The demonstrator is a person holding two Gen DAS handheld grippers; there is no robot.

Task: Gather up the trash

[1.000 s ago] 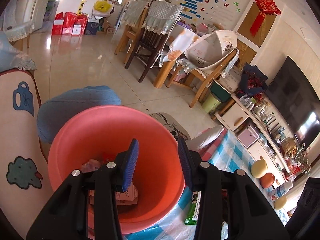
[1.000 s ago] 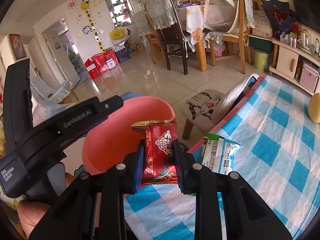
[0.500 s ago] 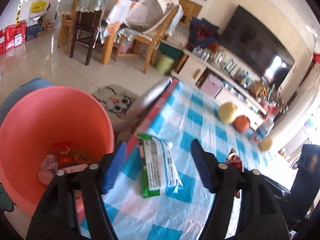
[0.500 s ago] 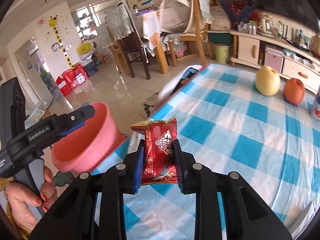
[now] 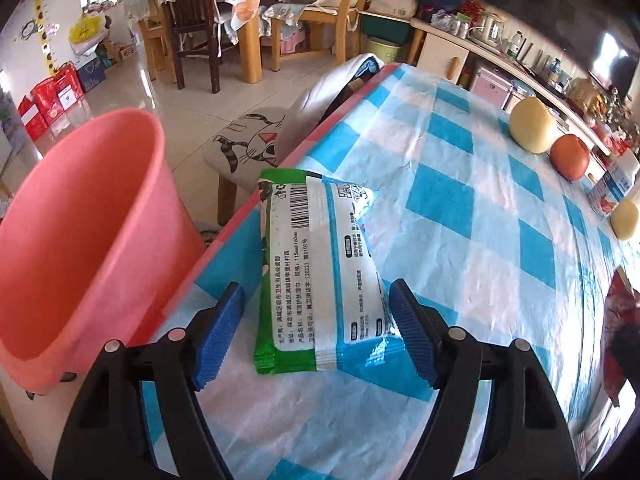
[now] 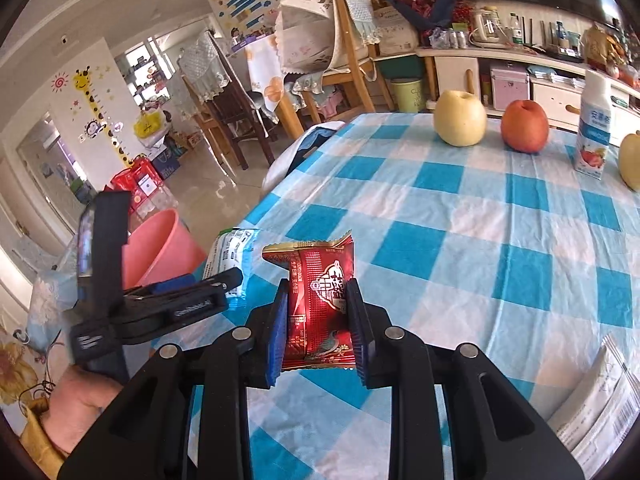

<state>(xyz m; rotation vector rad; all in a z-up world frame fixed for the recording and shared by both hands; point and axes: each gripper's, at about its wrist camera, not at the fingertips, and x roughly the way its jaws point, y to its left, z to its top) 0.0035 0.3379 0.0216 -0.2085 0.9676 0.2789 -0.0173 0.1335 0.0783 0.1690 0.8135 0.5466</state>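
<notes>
A green and white wipes packet (image 5: pixel 320 272) lies on the blue checked tablecloth (image 5: pixel 472 208) near the table's left edge. My left gripper (image 5: pixel 316 328) is open, one finger on each side of the packet's near end, not touching it. The pink bucket (image 5: pixel 80 240) stands on the floor just left of the table; it also shows in the right wrist view (image 6: pixel 160 248). My right gripper (image 6: pixel 318 328) is shut on a red snack wrapper (image 6: pixel 320 292), held above the tablecloth (image 6: pixel 480 240). The left gripper (image 6: pixel 192 300) appears in the right wrist view beside the packet (image 6: pixel 228 252).
A yellow apple (image 6: pixel 460 118), a red apple (image 6: pixel 524 126) and a milk carton (image 6: pixel 594 128) stand at the far side of the table. A white packet (image 6: pixel 600 404) lies at the near right. A cat-print stool (image 5: pixel 248 148) stands by the table's edge. Chairs stand beyond.
My left gripper swung from over the bucket to the table and now straddles the wipes packet, opened wider. My right gripper moved away from the bucket over the table, still holding the red wrapper.
</notes>
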